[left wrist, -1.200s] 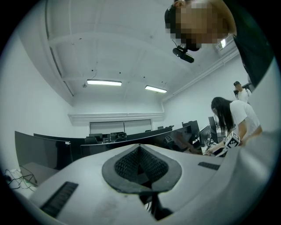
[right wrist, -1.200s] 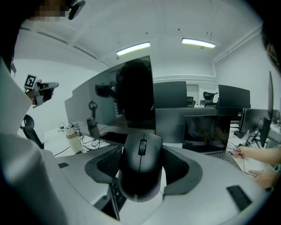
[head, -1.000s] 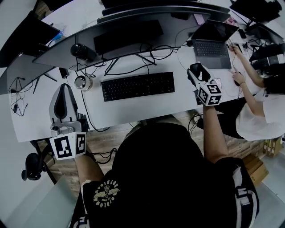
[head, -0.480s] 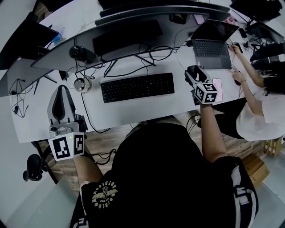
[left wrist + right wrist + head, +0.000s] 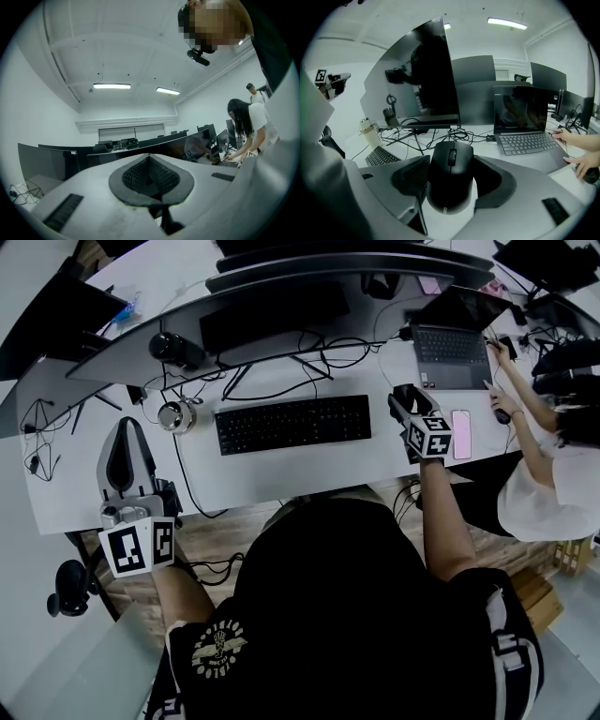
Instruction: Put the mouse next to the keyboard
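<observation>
The black mouse (image 5: 450,187) sits between the jaws of my right gripper (image 5: 453,174), which is shut on it. In the head view, the right gripper (image 5: 409,403) holds the mouse (image 5: 415,393) over the white desk (image 5: 309,470), a little right of the black keyboard (image 5: 292,423). The keyboard (image 5: 382,156) shows at the lower left of the right gripper view. My left gripper (image 5: 126,427) hangs over the desk's left end, far from the keyboard. It points up at the ceiling with its jaws (image 5: 150,180) shut on nothing.
A laptop (image 5: 448,348) and a pink phone (image 5: 461,433) lie right of the mouse. Another person's hand (image 5: 502,409) works at the far right. Curved monitors (image 5: 281,287), cables (image 5: 309,357) and a small silver object (image 5: 174,413) stand behind the keyboard.
My right gripper has moved a little left toward the keyboard with the mouse in it, uncovering the pink phone. The left gripper has barely moved.
</observation>
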The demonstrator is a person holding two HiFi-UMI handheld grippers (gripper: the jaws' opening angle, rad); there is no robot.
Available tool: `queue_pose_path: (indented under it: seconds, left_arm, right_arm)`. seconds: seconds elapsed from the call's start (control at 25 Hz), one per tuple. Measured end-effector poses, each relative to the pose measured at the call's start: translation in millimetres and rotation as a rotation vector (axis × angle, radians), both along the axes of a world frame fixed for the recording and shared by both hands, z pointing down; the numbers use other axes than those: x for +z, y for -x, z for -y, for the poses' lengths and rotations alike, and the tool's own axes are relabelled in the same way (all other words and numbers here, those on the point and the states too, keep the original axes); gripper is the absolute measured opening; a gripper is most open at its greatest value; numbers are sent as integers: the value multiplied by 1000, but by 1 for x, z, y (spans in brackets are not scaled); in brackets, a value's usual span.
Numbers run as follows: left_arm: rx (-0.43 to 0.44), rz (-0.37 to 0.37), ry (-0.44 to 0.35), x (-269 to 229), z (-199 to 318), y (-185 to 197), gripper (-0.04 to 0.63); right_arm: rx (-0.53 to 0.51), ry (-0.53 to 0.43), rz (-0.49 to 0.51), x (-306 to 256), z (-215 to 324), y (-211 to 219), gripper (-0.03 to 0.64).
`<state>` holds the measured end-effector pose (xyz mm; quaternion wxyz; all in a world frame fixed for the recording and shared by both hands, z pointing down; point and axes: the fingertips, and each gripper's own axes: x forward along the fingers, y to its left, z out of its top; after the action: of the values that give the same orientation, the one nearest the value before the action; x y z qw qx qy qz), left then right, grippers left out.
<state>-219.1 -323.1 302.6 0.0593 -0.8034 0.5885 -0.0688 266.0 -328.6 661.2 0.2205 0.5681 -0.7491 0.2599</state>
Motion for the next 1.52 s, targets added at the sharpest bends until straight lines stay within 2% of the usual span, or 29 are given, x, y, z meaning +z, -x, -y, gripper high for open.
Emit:
queue_pose_path:
  seconds: [0.28, 0.76, 1.08, 1.4, 1.52]
  left_arm:
    - [-17, 7, 13, 3, 3, 6, 2]
    - [-54, 4, 23, 11, 8, 20, 2]
    - [-82, 11, 23, 9, 5, 32, 2]
    - [-89, 17, 4, -2, -3, 41, 2]
    - [-82, 23, -17, -11, -8, 43, 2]
  right_arm:
    - [7, 41, 3, 16, 3, 1, 288]
    - [18, 226, -36, 73, -15, -2, 288]
    - [14, 297, -72, 103, -24, 4, 288]
    - [40, 319, -87, 122, -27, 3, 295]
    - [33, 288, -83, 116, -25, 7, 319]
